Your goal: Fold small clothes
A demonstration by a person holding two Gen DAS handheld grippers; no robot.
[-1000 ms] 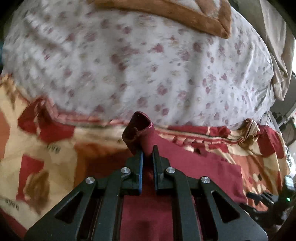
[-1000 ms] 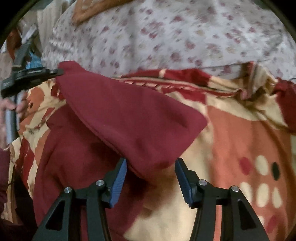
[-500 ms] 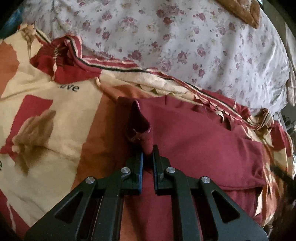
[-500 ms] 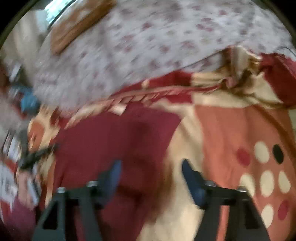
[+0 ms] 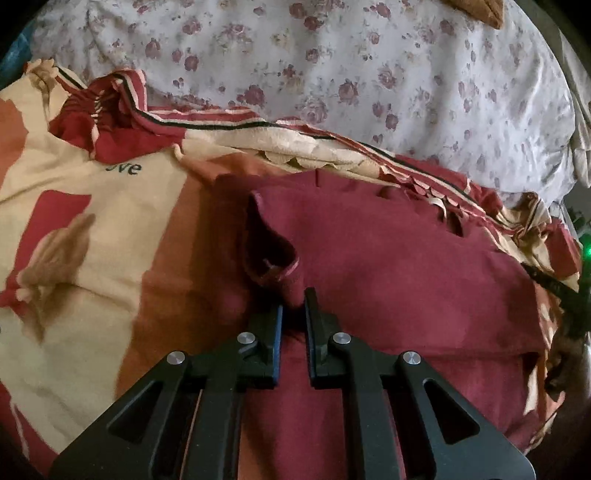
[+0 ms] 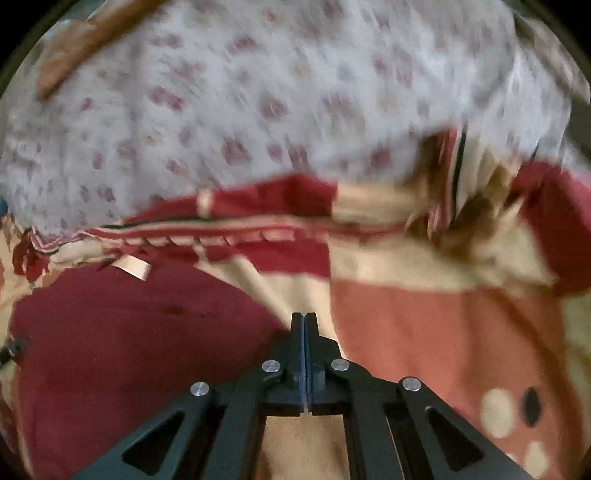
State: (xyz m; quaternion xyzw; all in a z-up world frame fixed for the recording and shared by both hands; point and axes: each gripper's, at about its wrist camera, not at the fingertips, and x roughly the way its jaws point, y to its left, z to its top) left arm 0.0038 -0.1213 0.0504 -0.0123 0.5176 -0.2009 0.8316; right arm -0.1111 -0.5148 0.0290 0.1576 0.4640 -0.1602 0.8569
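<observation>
A dark red small garment [image 5: 388, 258] lies spread on a patterned cream, orange and red blanket [image 5: 92, 229]. My left gripper [image 5: 293, 302] is shut on a bunched corner of the garment at its left edge, low over the blanket. In the blurred right wrist view the garment [image 6: 129, 332] lies to the left. My right gripper [image 6: 304, 317] is shut with its fingers pressed together, nothing visibly between them, at the garment's right edge.
A white bedsheet with small red flowers [image 5: 332, 66] covers the bed behind the blanket. A brown cushion corner [image 5: 476, 11] lies at the far top. The blanket's frilled striped edge [image 5: 406, 177] runs behind the garment. The other gripper [image 5: 565, 295] shows at the right edge.
The left gripper lowered the held corner and the garment now lies flatter. The right gripper, open a second ago around a raised fold, has closed and shifted to the garment's right edge.
</observation>
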